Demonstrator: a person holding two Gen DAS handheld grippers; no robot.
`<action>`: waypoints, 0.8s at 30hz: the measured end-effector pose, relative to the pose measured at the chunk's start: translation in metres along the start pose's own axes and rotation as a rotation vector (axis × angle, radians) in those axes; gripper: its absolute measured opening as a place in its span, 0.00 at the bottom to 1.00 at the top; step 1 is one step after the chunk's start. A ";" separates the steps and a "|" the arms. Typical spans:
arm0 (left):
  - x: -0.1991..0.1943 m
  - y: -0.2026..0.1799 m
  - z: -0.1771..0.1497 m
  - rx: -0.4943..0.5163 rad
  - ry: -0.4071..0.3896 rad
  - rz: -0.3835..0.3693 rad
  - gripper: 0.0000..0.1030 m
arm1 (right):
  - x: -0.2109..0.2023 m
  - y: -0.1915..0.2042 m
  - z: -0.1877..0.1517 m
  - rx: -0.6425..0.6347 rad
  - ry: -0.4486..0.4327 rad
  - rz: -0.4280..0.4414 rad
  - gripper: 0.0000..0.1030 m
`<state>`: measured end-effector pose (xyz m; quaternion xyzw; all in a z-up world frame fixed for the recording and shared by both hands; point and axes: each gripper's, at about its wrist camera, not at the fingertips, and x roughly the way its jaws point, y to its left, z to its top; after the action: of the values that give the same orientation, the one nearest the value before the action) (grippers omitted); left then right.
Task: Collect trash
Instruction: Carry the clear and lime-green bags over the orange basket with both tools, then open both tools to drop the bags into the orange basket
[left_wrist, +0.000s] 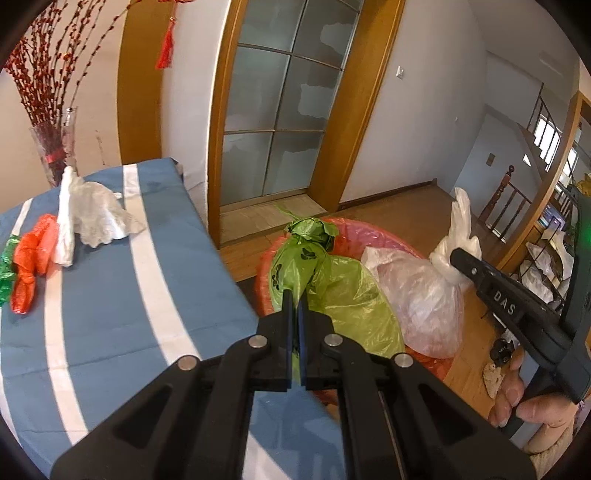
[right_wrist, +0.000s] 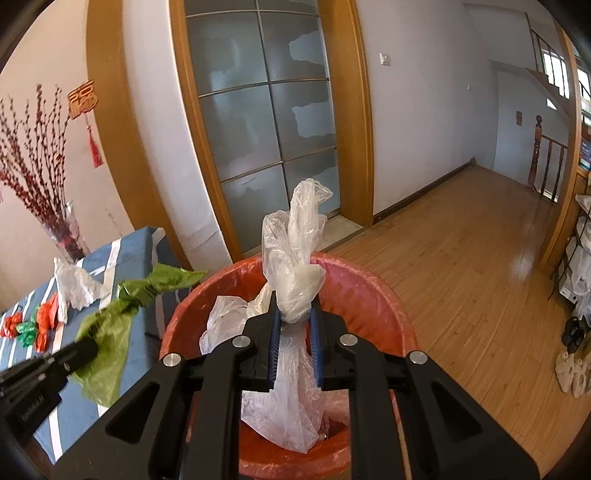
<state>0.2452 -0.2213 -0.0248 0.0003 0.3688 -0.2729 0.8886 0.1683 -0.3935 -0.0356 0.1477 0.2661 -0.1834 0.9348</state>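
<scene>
My left gripper (left_wrist: 295, 297) is shut on the neck of a knotted green plastic bag (left_wrist: 343, 291), which hangs at the near rim of a bin lined with a red bag (left_wrist: 388, 236). My right gripper (right_wrist: 293, 304) is shut on the knot of a clear plastic bag (right_wrist: 295, 229), whose body hangs down inside the red-lined bin (right_wrist: 362, 280). In the right wrist view the green bag (right_wrist: 107, 332) and the left gripper (right_wrist: 85, 350) are at the left, over the table edge. In the left wrist view the right gripper (left_wrist: 456, 258) and the clear bag (left_wrist: 424, 295) are over the bin's right side.
A table with a blue and white striped cloth (left_wrist: 110, 314) stands left of the bin. On it lie a white bag (left_wrist: 92, 210), an orange bag (left_wrist: 33, 258) and green foil (left_wrist: 5, 273). A glass vase of red branches (left_wrist: 51, 147) stands behind. A glass door (left_wrist: 280, 110) lies ahead, a wire shelf (right_wrist: 580, 258) at right.
</scene>
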 end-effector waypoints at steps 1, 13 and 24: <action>0.002 -0.002 0.000 0.002 0.003 -0.004 0.05 | 0.002 -0.001 0.000 0.005 0.001 -0.002 0.16; 0.018 0.008 -0.010 -0.021 0.047 0.011 0.29 | 0.008 -0.009 -0.008 0.044 0.038 -0.003 0.41; -0.016 0.064 -0.026 -0.041 0.024 0.138 0.41 | -0.002 0.017 -0.008 -0.026 0.025 0.036 0.45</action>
<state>0.2502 -0.1534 -0.0462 0.0109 0.3841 -0.2032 0.9006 0.1706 -0.3745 -0.0381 0.1428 0.2774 -0.1611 0.9363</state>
